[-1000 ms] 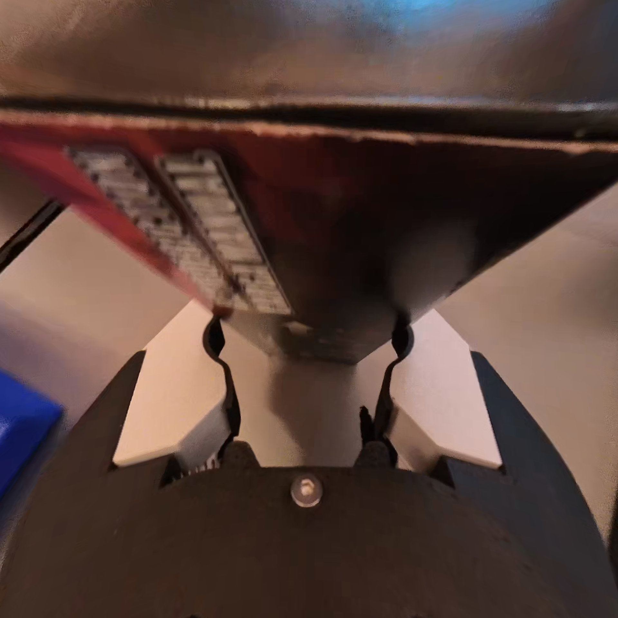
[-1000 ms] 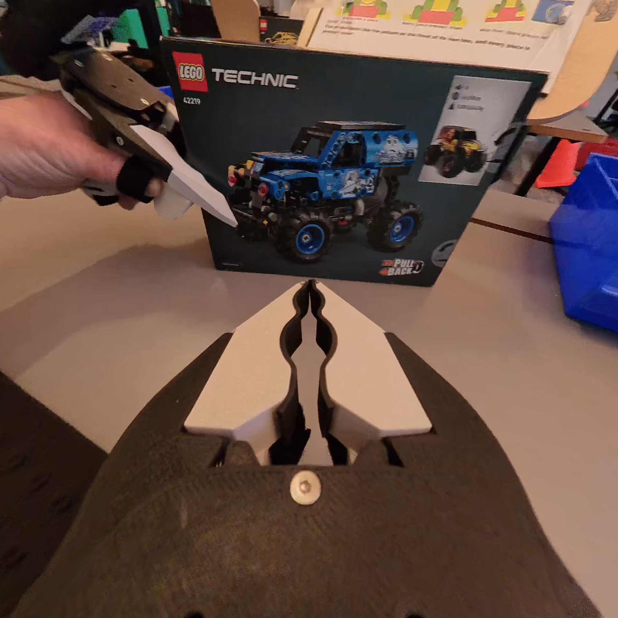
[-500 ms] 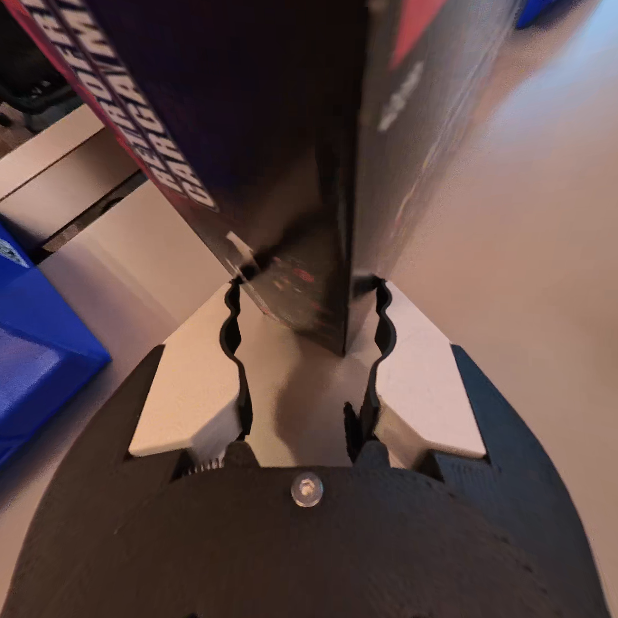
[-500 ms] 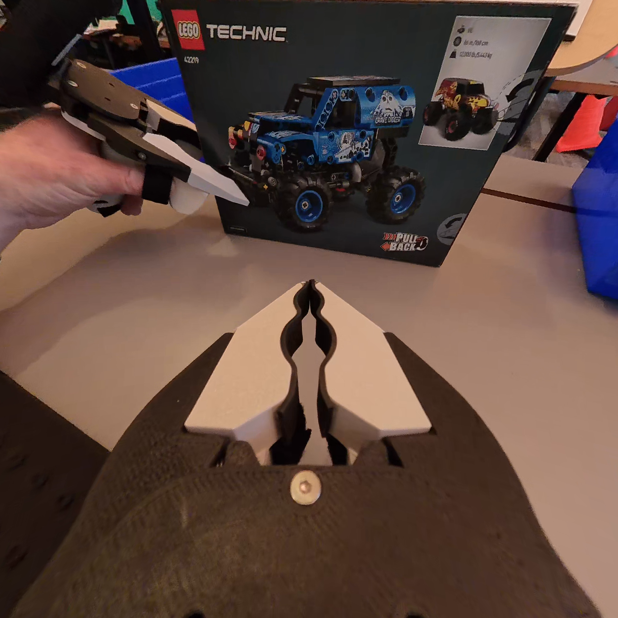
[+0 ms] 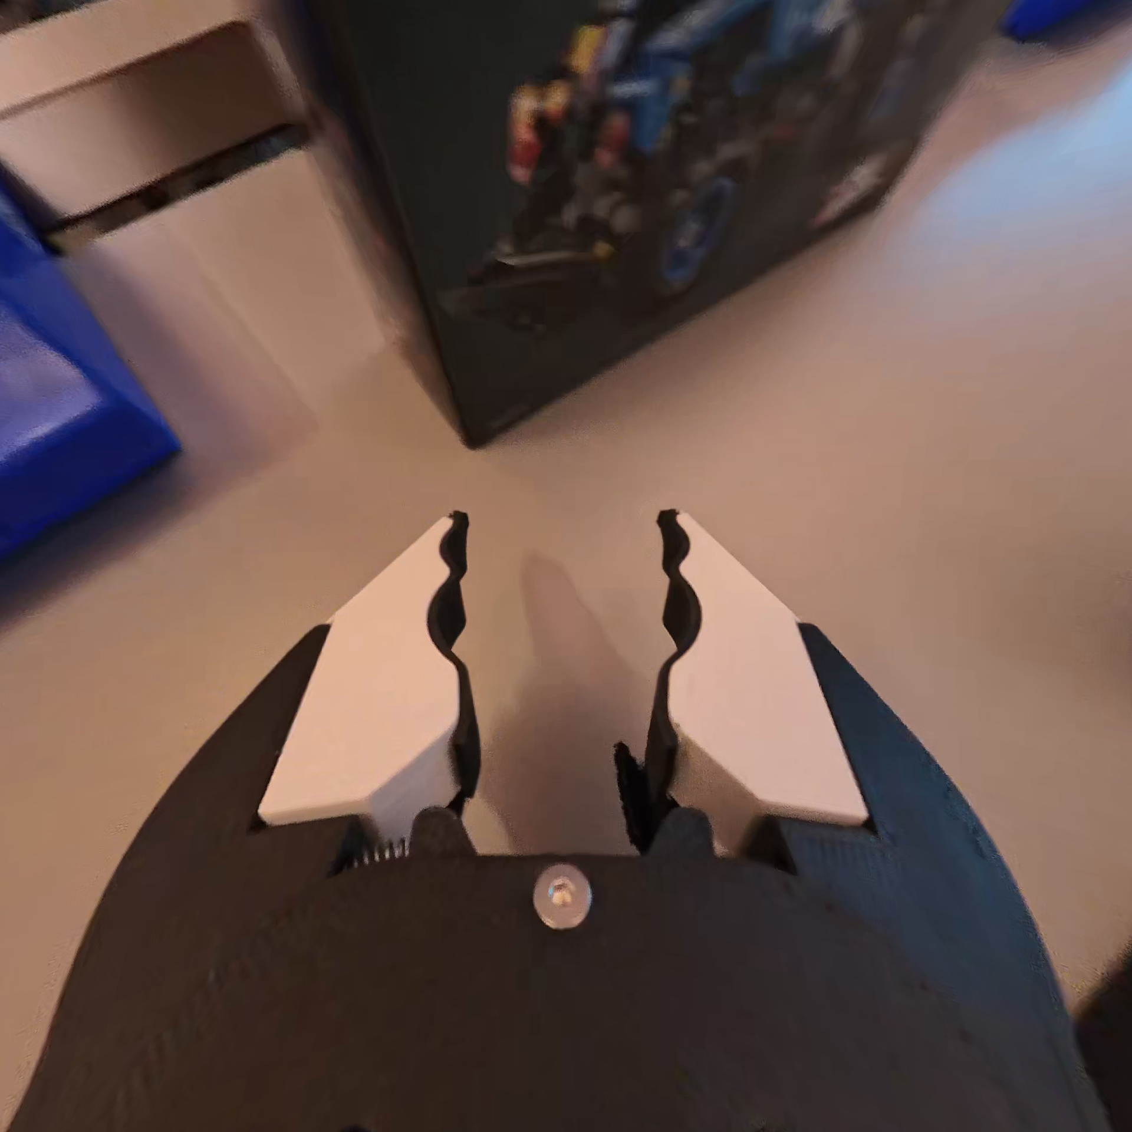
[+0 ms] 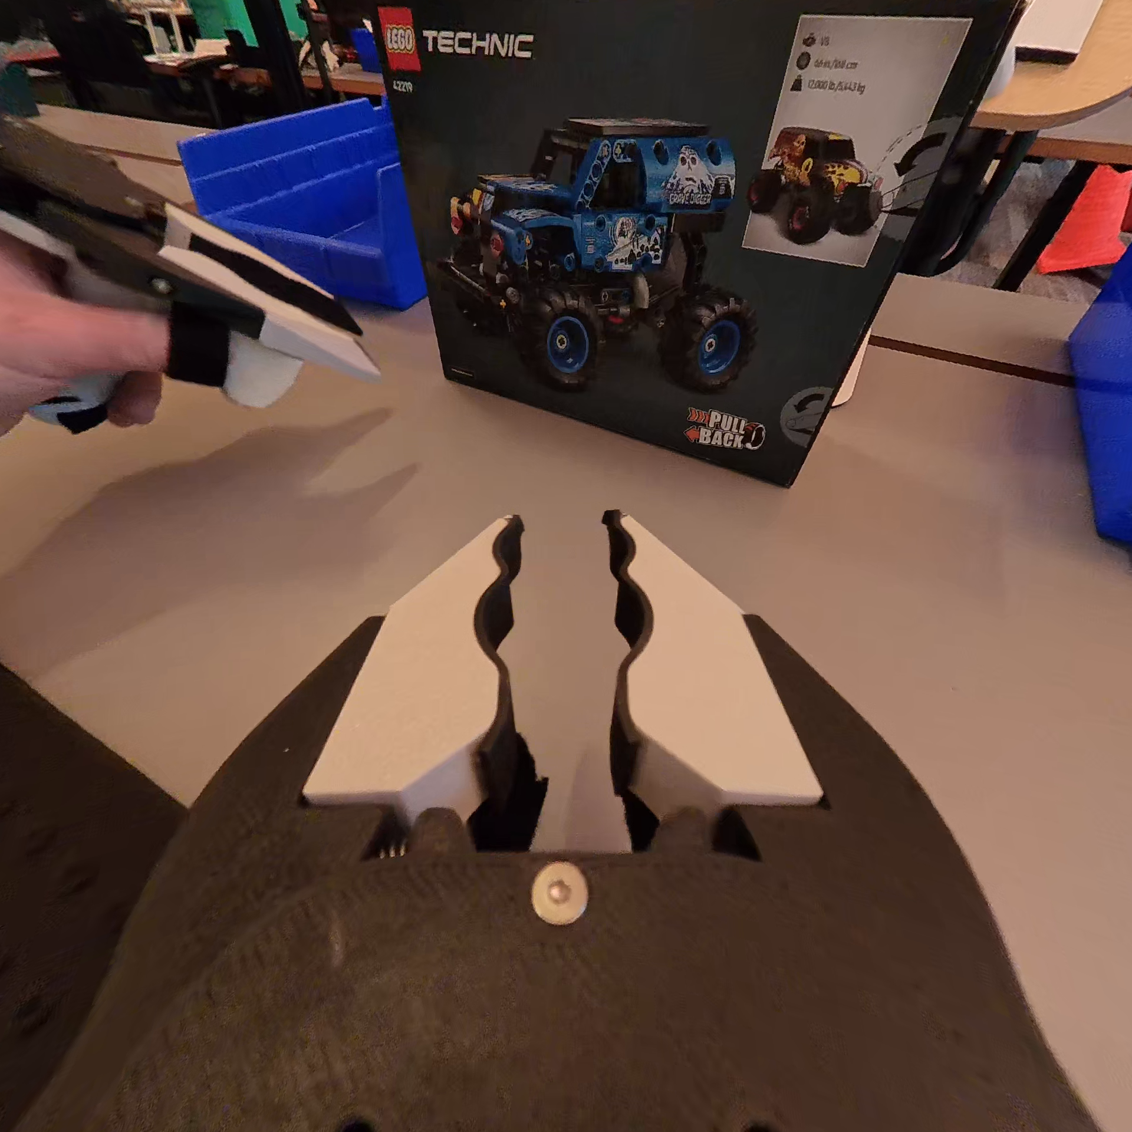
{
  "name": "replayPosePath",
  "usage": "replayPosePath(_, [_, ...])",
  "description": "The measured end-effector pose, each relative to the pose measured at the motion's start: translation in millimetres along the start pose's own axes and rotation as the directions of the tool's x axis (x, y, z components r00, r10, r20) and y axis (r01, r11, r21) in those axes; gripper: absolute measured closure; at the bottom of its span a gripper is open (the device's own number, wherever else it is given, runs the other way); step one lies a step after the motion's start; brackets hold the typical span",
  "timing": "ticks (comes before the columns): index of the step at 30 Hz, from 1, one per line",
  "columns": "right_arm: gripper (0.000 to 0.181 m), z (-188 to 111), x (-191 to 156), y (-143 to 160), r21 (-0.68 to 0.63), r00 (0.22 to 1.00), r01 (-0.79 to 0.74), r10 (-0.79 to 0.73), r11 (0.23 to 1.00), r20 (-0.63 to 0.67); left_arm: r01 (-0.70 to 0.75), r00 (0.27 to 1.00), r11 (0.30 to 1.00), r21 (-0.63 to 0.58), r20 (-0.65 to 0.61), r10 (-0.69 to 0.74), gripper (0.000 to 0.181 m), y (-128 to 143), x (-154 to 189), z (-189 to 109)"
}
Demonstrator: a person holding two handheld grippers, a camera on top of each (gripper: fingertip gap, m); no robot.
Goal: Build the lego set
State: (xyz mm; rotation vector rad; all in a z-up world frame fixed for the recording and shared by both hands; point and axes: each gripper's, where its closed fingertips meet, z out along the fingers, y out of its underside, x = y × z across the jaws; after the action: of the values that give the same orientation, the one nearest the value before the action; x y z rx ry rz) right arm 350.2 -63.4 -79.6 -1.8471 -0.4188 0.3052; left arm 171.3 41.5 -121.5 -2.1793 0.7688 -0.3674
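Observation:
A dark lego set box [image 6: 643, 202] with a blue monster truck pictured on it stands upright on the grey table [image 6: 919, 612]. It also shows blurred in the left wrist view [image 5: 612, 214], with its near corner a short way ahead of my left gripper [image 5: 562, 517], which is open and empty. In the right wrist view my left gripper [image 6: 361, 349] hovers left of the box, apart from it, held by a hand [image 6: 67, 355]. My right gripper [image 6: 562, 517] is open and empty, in front of the box and short of it.
A blue plastic bin [image 6: 306, 196] stands behind and left of the box, also in the left wrist view [image 5: 55, 392]. Another blue bin [image 6: 1105, 398] is at the right edge. A table seam [image 6: 968, 358] runs behind the box. Other tables and a red object [image 6: 1084, 226] lie beyond.
My left gripper has let go of the box's corner and pulled back to the left. My right gripper has opened. The box now stands on the table, closer and turned a little.

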Motion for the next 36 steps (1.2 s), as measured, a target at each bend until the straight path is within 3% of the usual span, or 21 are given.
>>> replayPosePath(4, [0.145, 1.3, -0.8, 1.7, -0.010, 1.000, 0.001, -0.001, 1.000, 0.006, -0.053, 0.995, 0.998, -0.019, -0.087, 0.052, 0.136, 17.5, 44.3, -6.3])
replayPosePath(9, [0.144, 3.7, -0.9, 4.8, -0.028, 1.000, 0.003, -0.003, 1.000, 0.004, -0.118, 0.992, 0.990, -0.072, -0.062, 0.114, 0.158, 34.8, 86.7, -1.7])
replayPosePath(13, [0.143, 3.7, -0.5, 5.1, -0.028, 1.000, 0.001, -0.001, 1.000, 0.003, -0.169, 0.985, 0.977, -0.127, 0.001, 0.170, 0.167, 48.8, 92.1, 7.0])
replayPosePath(17, [0.144, 3.7, -1.1, 4.9, -0.026, 1.000, 0.009, -0.009, 1.000, 0.001, -0.173, 0.985, 0.977, -0.126, -0.021, 0.172, 0.181, 52.0, 98.8, 9.4])
replayPosePath(31, [0.144, 0.3, -2.9, -0.8, -0.004, 1.000, 0.007, -0.007, 1.000, 0.022, -0.161, 0.987, 0.980, -0.116, -0.012, 0.160, 0.181, 51.7, 95.9, 7.8])
replayPosePath(33, [0.144, -1.7, -1.0, -3.1, -0.008, 0.999, 0.009, -0.009, 1.000, 0.035, -0.130, 0.991, 0.988, -0.087, 0.009, 0.132, 0.181, 44.7, 89.7, 3.5])
replayPosePath(36, [0.134, -5.7, 12.1, -8.2, -0.037, 0.998, 0.059, -0.058, 0.998, 0.037, -0.069, 0.994, 0.998, 0.003, 0.081, 0.069, 0.166, 21.1, 67.0, -11.9])
